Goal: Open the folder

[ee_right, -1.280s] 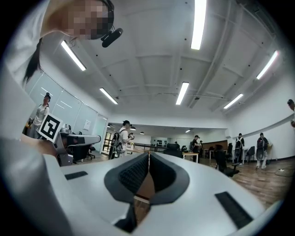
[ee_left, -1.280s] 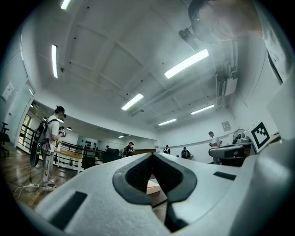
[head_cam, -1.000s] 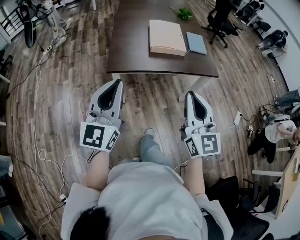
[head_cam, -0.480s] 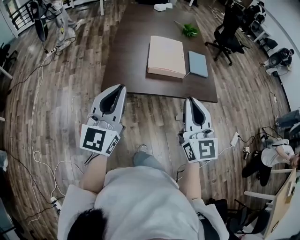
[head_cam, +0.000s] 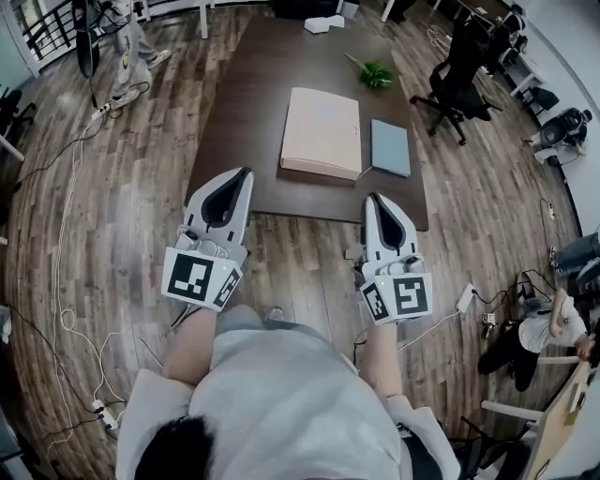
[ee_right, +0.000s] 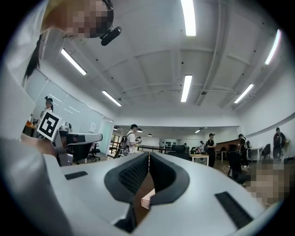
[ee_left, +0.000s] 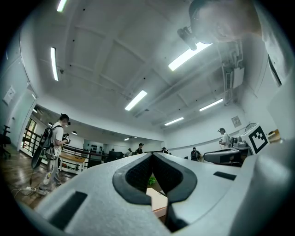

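A closed beige folder (head_cam: 322, 132) lies flat in the middle of a dark brown table (head_cam: 248, 112). A slice of it shows through the jaw gap as the folder (ee_left: 157, 203) in the left gripper view and the folder (ee_right: 146, 201) in the right gripper view. My left gripper (head_cam: 246, 173) is shut with nothing in it, its tip just over the table's near edge, left of the folder. My right gripper (head_cam: 375, 199) is also shut and holds nothing, its tip at the near edge below the folder's right side. Neither touches the folder.
A grey-blue notebook (head_cam: 390, 147) lies right of the folder. A small green plant (head_cam: 376, 74) and white items (head_cam: 325, 22) sit further back. A black office chair (head_cam: 459, 70) stands right of the table. Cables (head_cam: 66, 309) run over the wooden floor. People stand and sit around the room.
Both grippers and the person have advanced toward the table. The table and folder now sit nearer, with the gripper tips reaching its near edge. Both grippers stayed shut.
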A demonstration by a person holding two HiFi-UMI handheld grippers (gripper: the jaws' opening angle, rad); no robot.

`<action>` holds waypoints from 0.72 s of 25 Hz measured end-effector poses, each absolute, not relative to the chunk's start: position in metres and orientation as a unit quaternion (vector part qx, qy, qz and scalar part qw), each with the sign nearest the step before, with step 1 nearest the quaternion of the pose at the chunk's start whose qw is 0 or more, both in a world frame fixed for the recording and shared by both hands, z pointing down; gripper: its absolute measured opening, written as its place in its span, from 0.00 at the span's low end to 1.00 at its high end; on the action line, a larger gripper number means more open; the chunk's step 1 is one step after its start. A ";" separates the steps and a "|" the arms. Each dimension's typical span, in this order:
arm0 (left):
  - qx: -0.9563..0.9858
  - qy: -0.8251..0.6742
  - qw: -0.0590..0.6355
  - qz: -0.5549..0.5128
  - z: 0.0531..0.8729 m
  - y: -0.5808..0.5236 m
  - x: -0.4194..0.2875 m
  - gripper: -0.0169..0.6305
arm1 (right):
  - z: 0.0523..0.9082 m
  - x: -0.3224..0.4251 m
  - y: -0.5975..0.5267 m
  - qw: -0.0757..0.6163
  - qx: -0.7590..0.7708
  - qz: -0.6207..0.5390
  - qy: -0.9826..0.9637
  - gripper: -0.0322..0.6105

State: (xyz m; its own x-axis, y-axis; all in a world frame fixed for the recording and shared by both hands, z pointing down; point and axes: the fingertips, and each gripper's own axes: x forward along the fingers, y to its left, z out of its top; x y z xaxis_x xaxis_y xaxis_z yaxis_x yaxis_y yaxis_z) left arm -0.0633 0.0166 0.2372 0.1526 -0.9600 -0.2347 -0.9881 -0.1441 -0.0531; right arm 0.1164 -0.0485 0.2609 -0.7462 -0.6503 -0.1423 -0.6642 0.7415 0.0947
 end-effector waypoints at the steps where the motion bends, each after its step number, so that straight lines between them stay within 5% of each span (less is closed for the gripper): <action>1: -0.753 0.647 0.095 0.070 0.239 0.011 -0.062 0.04 | 0.262 0.116 -0.055 0.048 -0.351 0.068 0.933 0.07; 18: -0.759 0.645 0.072 0.049 0.264 -0.091 -0.099 0.04 | 0.291 0.078 -0.155 0.031 -0.363 0.040 0.930 0.07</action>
State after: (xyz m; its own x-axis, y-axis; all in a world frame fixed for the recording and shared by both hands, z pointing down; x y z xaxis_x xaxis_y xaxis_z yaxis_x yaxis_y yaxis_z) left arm -0.0992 -0.0906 0.2636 0.1636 -0.9723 -0.1670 -0.9864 -0.1582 -0.0455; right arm 0.0783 -0.1550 0.2913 -0.7343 -0.6732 -0.0877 -0.6782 0.7330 0.0519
